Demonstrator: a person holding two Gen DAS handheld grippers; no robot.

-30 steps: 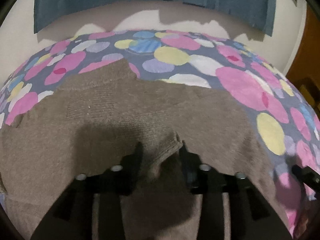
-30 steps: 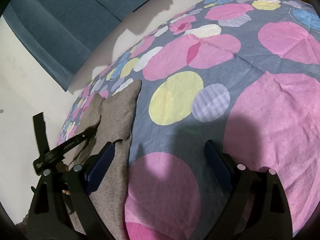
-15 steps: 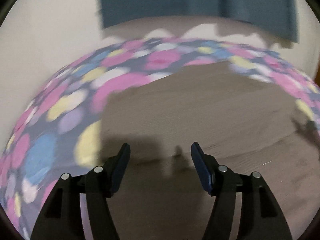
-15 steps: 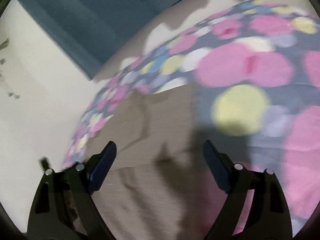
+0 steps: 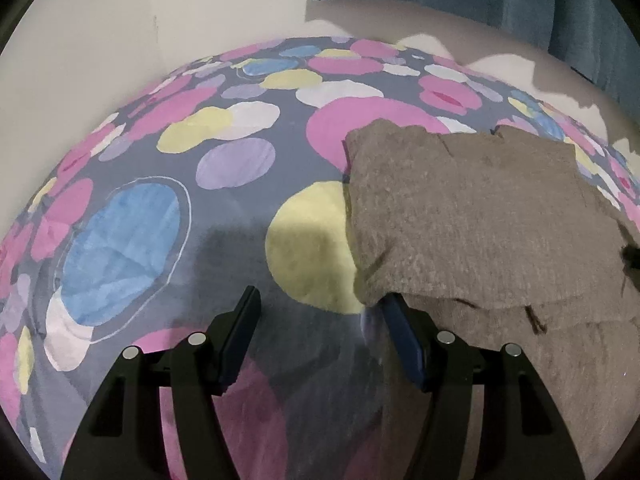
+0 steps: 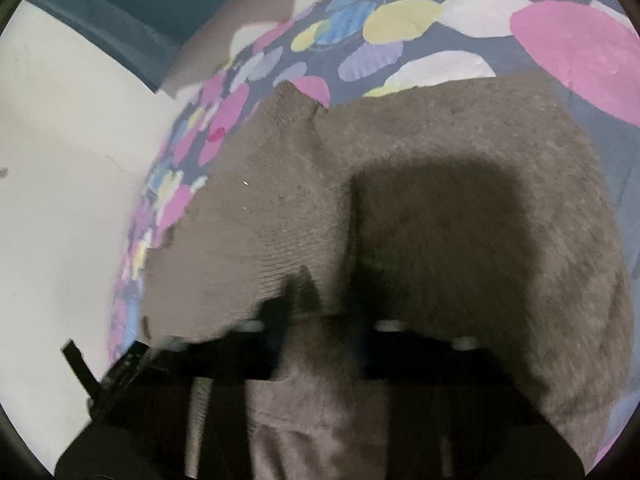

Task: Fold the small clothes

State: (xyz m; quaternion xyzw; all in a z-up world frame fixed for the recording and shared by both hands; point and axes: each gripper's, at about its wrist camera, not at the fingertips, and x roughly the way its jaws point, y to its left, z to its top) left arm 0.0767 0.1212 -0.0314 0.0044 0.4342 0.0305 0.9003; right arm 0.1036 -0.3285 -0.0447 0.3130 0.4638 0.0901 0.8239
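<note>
The brown knitted garment [image 5: 480,216] is lying on the spotted bedsheet [image 5: 224,168], filling the right half of the left wrist frame with 1 flap already doubled over its lower layer.

The left gripper [image 5: 320,316] is hovering at the bottom centre with its jaws wide apart and gripping nothing; its right finger is sitting just at the flap's corner.

In the right wrist frame the right gripper [image 6: 324,300] is blurred at the bottom centre, its jaws drawn close with brown knit [image 6: 400,160] bunched between them, apparently pinching it.

The risks: loose knit is likely stretching or slipping from a thin pinch, and dragging it could be undoing the folded flap or rucking the sheet. The left finger could also be snagging the corner.
</note>
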